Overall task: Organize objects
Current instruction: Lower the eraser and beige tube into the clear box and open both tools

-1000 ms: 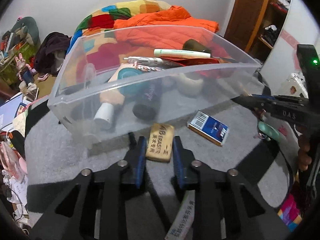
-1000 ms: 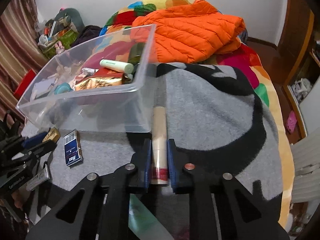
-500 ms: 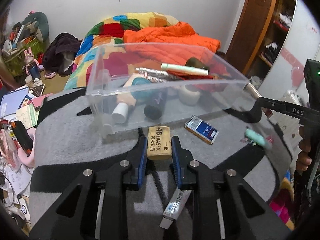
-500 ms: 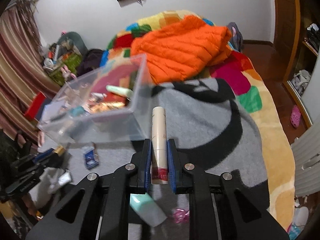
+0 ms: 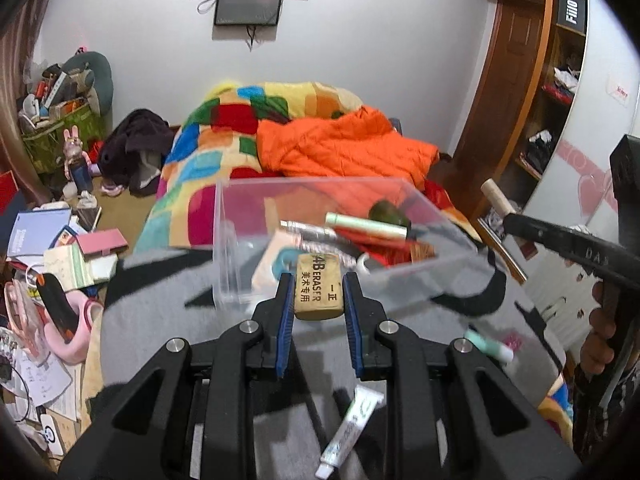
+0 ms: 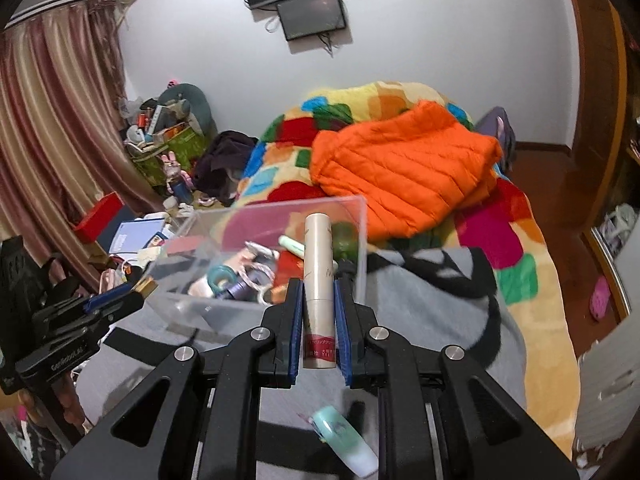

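Left gripper (image 5: pixel 319 294) clamps a tan 4B eraser (image 5: pixel 319 285) between its blue pads, held in the air in front of the near wall of the clear plastic bin (image 5: pixel 228 240); right gripper (image 6: pixel 319 312) clamps a beige tube (image 6: pixel 318 276) upright along its fingers, tip pointing at the bin (image 6: pixel 362 240), which sits on the grey blanket (image 6: pixel 432 292) and already holds several small toiletries. Risks, as a guess: eraser is gripped near its rear half, so a tilt could let it pivot out before it clears the rim; both tools converge on the same bin, so they may knock each other or shove the light bin across the soft blanket; the tube is long and could catch the rim and tip out. Left view alone shows a white tube (image 5: pixel 346 432) lying loose on the blanket under the gripper, plus the right tool coming in from the side. Right view alone shows a mint tape dispenser (image 6: pixel 344 440) below and the bin's right-hand wall and contents from that side.
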### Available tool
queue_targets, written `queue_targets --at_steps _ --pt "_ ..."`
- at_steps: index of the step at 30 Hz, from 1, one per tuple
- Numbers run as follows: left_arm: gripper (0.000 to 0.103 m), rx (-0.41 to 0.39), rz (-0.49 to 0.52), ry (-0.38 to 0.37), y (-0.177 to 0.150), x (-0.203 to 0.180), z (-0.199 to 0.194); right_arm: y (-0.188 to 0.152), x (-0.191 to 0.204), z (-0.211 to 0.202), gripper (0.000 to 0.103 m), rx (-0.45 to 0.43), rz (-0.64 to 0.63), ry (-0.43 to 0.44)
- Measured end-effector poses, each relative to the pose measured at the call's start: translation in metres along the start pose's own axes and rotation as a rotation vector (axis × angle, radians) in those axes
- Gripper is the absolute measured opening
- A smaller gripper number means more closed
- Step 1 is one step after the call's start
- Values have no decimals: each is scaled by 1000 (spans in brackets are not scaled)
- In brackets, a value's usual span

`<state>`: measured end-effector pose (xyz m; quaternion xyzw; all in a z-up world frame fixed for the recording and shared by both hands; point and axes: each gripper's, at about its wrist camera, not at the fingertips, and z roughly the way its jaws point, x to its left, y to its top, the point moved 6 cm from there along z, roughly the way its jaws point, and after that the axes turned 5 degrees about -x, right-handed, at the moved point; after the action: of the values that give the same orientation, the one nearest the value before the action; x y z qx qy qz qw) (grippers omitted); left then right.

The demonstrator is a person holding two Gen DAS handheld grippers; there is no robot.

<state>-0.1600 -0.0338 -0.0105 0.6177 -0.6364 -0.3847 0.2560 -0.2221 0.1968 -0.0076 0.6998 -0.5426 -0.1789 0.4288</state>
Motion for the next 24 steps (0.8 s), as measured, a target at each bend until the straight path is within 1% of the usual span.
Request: queue_targets --at_steps 4,8,11,14,20,24 --pt "23 -13 3 11 15 0 9 9 9 8 14 -12 -24 1" --pt "23 9 11 21 19 1 27 15 12 25 14 0 -38 -11" --pt "23 55 9 26 15 5 47 16 11 43 14 26 -53 -23" --pt "23 109 -13 10 10 8 67 16 6 64 14 72 -59 -32" --pt "23 138 -2 15 3 4 84 3 -4 94 14 151 -48 -44" --pt "23 142 13 9 2 0 88 -4 -6 106 14 182 -62 -54"
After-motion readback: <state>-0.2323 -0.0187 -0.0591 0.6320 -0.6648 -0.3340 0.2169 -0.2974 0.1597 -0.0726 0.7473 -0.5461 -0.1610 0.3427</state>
